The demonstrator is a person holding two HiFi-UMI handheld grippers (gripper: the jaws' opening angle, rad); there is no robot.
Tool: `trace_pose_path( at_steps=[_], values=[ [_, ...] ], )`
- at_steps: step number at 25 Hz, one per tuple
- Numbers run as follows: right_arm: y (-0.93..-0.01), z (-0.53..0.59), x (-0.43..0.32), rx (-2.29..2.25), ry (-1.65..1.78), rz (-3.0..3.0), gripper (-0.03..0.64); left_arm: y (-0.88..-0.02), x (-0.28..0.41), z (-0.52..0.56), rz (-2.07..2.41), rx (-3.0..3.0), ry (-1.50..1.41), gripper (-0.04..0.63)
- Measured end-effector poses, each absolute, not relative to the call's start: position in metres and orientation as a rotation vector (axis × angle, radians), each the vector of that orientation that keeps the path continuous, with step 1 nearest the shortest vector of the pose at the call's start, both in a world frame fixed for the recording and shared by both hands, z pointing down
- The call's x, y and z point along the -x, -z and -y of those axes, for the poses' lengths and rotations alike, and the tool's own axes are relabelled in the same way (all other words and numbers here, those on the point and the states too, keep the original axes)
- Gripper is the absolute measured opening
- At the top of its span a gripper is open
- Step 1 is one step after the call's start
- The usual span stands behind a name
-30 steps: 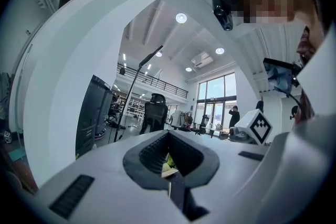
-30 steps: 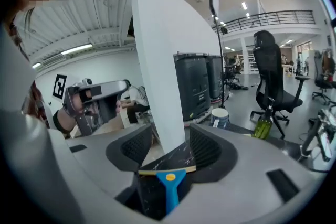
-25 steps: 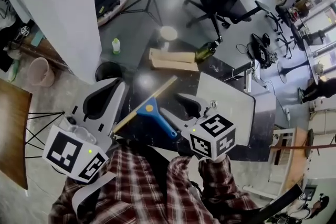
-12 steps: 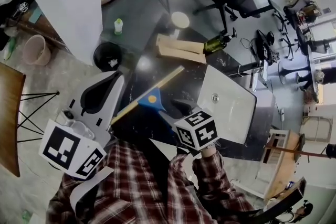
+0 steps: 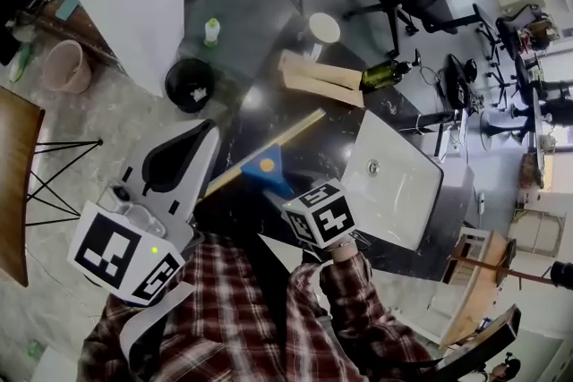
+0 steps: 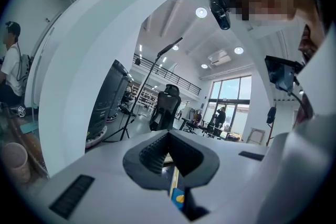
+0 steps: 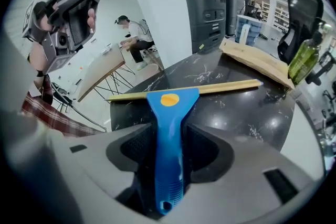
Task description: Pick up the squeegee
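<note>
Squeegee [image 5: 265,165] lies flat on dark bench [image 5: 333,139] nr its left edge, yellow blade along that edge, blue handle twd the near edge. R gripper [image 7: 168,136] has its jaws closed against both sides of the handle. L gripper [image 6: 169,136] is pressed together w/ nothing in it, just beside the left edge. White basin [image 5: 400,194] sits at the right edge, only a drain fitting showing inside. Black bin [image 5: 179,92] on the floor past the left edge holds a white scrap.

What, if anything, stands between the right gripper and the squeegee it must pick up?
Nothing visible does. The squeegee lies on the black table with its blue handle between the jaws of the right gripper, which appear closed against its sides.
</note>
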State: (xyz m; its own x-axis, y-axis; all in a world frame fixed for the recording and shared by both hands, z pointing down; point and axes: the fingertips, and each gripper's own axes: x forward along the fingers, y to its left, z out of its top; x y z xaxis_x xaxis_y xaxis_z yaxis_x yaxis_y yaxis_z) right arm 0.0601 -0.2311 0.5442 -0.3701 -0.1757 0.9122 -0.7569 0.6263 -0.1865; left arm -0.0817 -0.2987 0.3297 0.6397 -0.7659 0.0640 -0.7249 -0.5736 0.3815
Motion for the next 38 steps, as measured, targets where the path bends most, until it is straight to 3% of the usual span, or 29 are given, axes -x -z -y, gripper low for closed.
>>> trace_pose_path(
  at_steps=[3,7,21,38],
  values=[
    [-0.547,0.232,-0.060,-0.729,-0.715,1.865,0.210,-0.332,0.085,0.297,1.199,-2.478,0.149,0.011],
    [-0.547,0.233,-0.061,-0.730,-0.664,1.866,0.144,-0.333,0.090,0.295,1.212,-2.463,0.149,0.011],
    [-0.534,0.231,-0.058,-0.803,-0.725,1.935,0.138,-0.314,0.090,0.294,1.211,-2.510,0.143,0.011],
    [-0.378,0.295,-0.128,-1.446,-0.498,2.197,0.138,-0.256,0.068,0.306,1.172,-2.669,0.152,0.010]
  ],
)
